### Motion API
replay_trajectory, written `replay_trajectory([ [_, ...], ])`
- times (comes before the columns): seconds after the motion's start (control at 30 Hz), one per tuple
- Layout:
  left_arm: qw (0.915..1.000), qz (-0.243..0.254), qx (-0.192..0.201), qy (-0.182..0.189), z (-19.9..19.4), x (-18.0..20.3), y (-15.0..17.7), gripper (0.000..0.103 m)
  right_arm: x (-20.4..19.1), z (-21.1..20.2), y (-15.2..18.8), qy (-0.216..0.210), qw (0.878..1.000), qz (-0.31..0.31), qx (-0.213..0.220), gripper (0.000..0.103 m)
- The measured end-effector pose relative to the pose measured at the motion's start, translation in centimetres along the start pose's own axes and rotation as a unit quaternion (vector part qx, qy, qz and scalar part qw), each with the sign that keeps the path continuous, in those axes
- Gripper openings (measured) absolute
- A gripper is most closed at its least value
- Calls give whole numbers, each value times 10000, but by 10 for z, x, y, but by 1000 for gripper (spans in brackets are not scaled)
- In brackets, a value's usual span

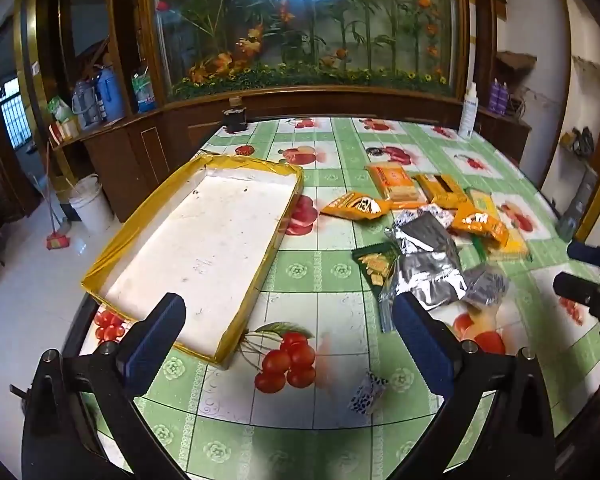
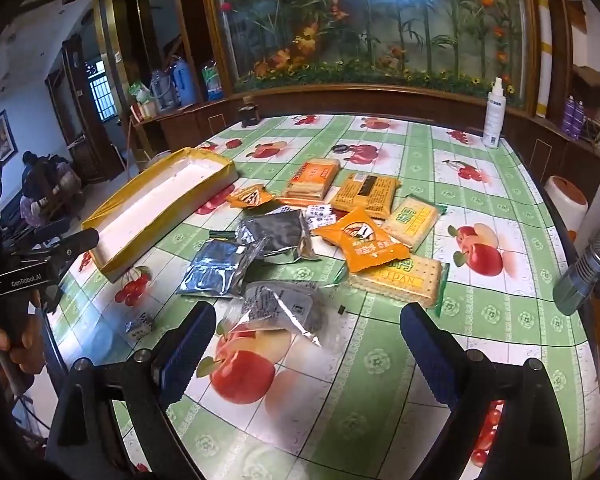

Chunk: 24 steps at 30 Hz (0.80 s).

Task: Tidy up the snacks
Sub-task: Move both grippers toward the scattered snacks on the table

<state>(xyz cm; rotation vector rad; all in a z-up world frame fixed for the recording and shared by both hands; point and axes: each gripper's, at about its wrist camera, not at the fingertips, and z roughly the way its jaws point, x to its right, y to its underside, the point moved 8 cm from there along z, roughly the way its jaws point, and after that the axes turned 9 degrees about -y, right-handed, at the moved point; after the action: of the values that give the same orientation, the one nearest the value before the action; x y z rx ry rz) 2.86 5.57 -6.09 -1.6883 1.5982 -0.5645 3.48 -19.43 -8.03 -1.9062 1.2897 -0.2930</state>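
A: What do the snacks look like?

B: A loose heap of packets lies right of the tray. There are silver foil pouches (image 2: 274, 232), one (image 2: 214, 266) flat at the near left, and a clear-fronted packet (image 2: 278, 310) nearest the right gripper. Behind them sit orange wrappers (image 2: 366, 246), an orange biscuit pack (image 2: 314, 178), a darker yellow pack (image 2: 366, 194), and two cracker packs (image 2: 398, 280) with green lettering. A small patterned sweet (image 1: 366, 394) lies alone at the near edge.

A: And the tray?

B: A shallow rectangular tray (image 1: 140, 236) with a white floor and yellow-taped walls, to the left of the heap and just beside it, with nothing inside.

A: The surface and room?

B: A round table under a green-checked tablecloth (image 2: 380, 360) printed with apples and cherries. A white spray bottle (image 2: 493, 114) stands at the far right edge and a small dark jar (image 1: 235, 116) at the far edge. Beyond is a big framed panel of bamboo and flowers (image 1: 308, 24); a white bucket (image 1: 89, 202) stands on the tiled floor at left.

A: The grippers?

B: The left gripper (image 1: 288, 344) has its jaws spread wide over bare cloth, holding nothing. The right gripper (image 2: 308, 350) is likewise wide apart, tilted down, empty, with the clear-fronted packet just beyond its fingertips.
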Motion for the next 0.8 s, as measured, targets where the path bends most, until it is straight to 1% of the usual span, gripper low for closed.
replay_trajectory([
  [0.07, 9992, 260, -141, 276, 0, 9, 4, 103, -4, 3, 2, -39, 10000, -20, -53, 95],
  [0.13, 9976, 530, -399, 217, 4, 18, 15, 103, -10, 7, 5, -127, 9998, -65, -130, 95],
  [0.2, 9946, 770, -579, 372, 4, 28, 28, 103, -16, 10, 8, -172, 9995, -163, -201, 95],
  [0.3, 9916, 1019, -611, 517, 4, 40, 44, 103, -23, 17, 13, -183, 9988, -352, -303, 95],
  [0.4, 9896, 1031, -744, 678, 6, 48, 53, 103, -25, 25, 18, -182, 9979, -488, -391, 95],
  [0.63, 9902, 1025, -736, 592, 5, 52, 54, 103, -18, 32, 17, -216, 9981, -335, -462, 95],
  [0.8, 9923, 959, -693, 368, 7, 47, 53, 103, -17, 36, 15, -240, 9982, -269, -480, 95],
])
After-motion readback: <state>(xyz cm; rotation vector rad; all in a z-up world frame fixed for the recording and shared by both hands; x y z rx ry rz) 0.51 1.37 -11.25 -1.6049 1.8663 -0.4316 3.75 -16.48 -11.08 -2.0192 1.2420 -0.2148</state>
